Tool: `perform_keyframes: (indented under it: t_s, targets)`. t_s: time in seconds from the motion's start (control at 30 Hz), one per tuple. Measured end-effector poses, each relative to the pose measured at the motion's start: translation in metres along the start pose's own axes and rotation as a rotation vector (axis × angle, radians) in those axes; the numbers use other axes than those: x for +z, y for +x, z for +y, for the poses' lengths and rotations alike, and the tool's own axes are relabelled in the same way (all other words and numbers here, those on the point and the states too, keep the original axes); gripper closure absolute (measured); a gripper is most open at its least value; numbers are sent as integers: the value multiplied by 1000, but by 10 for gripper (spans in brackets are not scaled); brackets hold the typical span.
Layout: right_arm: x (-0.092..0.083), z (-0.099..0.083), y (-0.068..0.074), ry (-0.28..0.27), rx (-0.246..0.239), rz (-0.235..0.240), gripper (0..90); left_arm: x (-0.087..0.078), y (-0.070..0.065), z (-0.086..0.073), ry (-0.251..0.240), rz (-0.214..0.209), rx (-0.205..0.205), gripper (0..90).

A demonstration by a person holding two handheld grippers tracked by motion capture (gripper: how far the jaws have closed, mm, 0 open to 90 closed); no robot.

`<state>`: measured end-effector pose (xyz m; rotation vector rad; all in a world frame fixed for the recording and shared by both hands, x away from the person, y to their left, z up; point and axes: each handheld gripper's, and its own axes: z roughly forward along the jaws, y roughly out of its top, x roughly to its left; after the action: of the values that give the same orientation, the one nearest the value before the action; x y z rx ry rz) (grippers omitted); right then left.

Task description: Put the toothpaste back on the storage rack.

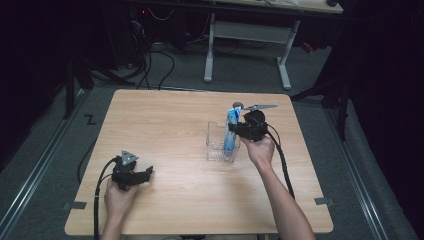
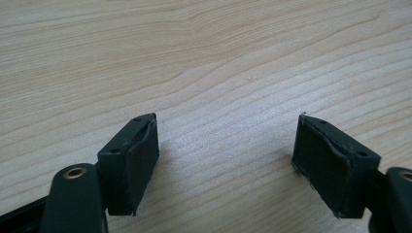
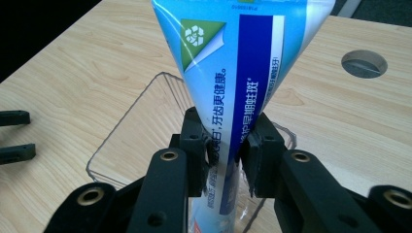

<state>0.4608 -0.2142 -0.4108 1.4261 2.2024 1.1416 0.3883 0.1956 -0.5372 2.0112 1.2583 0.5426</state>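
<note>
1. The right claw (image 3: 223,160), nearest the right gripper view's camera, is clamped on a blue-and-white soft plastic toothpaste tube (image 3: 238,73). Its black pads (image 3: 204,158) press the tube's narrower lower body from both sides.
2. The tube stands roughly upright, its lower part inside a clear, open-topped rectangular plastic container (image 1: 221,142) that sits right of centre on the light wooden tabletop (image 1: 175,125). The flat, crimped end points upward.
3. Handling judgement: the tube is light and pliable. Its glossy film is likely slippery, and heavy squeezing may dent it or force paste toward the cap.
4. Recommended hold: across the mid-body, where the section is fuller and stiffer. Avoid the thin crimped end, which folds.
5. The container looks thin-walled and light; a sideways push from the tube may tip or slide it.
6. The left claw (image 1: 145,175) rests on the tabletop near the front edge, jaws spread wide, holding nothing.
</note>
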Motion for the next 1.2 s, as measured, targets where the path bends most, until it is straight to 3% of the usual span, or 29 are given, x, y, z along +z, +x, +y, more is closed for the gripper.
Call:
perform_keyframes:
  t_s: [0.5, 0.77, 1.07, 1.2]
  targets:
    - [-2, -1, 1, 4, -49, -73, 700, 0, 0, 0, 0, 1, 1, 249]
    - [-5, -6, -3, -5, -41, -96, 662, 0, 0, 0, 0, 2, 0, 249]
    - [-8, -10, -4, -8, -59, -118, 567, 0, 0, 0, 0, 2, 0, 249]
    - [-11, -11, -5, -20, -47, -106, 522, 0, 0, 0, 0, 2, 0, 249]
